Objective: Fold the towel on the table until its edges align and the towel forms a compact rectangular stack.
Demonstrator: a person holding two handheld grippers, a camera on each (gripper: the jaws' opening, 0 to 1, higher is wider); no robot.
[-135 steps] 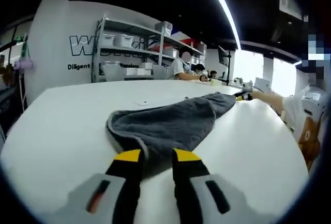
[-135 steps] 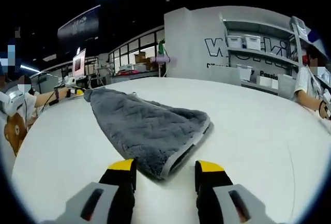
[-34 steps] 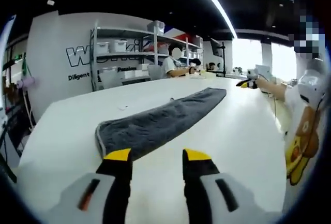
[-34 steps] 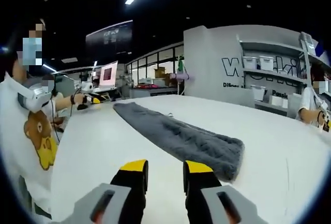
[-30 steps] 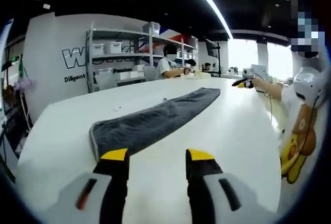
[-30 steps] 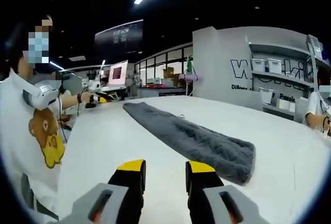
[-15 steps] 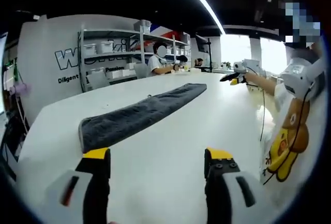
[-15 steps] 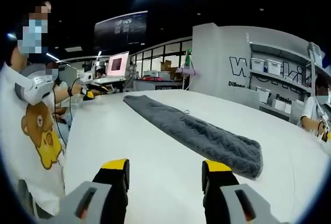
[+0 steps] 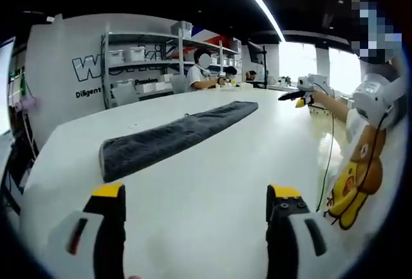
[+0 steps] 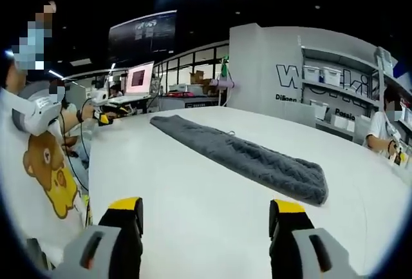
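1. Left claw (image 9: 196, 195), in the left gripper view, is gaping wide with nothing between its yellow-tipped jaws, hovering over bare white table (image 9: 212, 163). The grey towel (image 9: 174, 138) is lying flat as a long, narrow strip, apart from the jaws, with its near end sitting at about 11 o'clock from the claw. Its long axis is running away from that end toward 1 o'clock, so the far end is lying well off, near the other claw (image 9: 297, 96), which is showing small at about 2 o'clock beside a person's arm.

2. Right claw (image 10: 205, 213), in the right gripper view, is likewise standing wide open and empty above bare table (image 10: 174, 189). Here the towel (image 10: 244, 158) has its near end at about 1 o'clock, apart from the jaws, and its length is stretching away toward 11 o'clock. The left claw (image 10: 101, 113) is appearing small at about 10 o'clock, near the strip's far end.

3. Judging from both views, each claw is facing its own short end of the strip, neither clearly closer than the other, so the coming fold is likely bringing one end along the long axis onto the other. The towel is not yet forming a compact stack.
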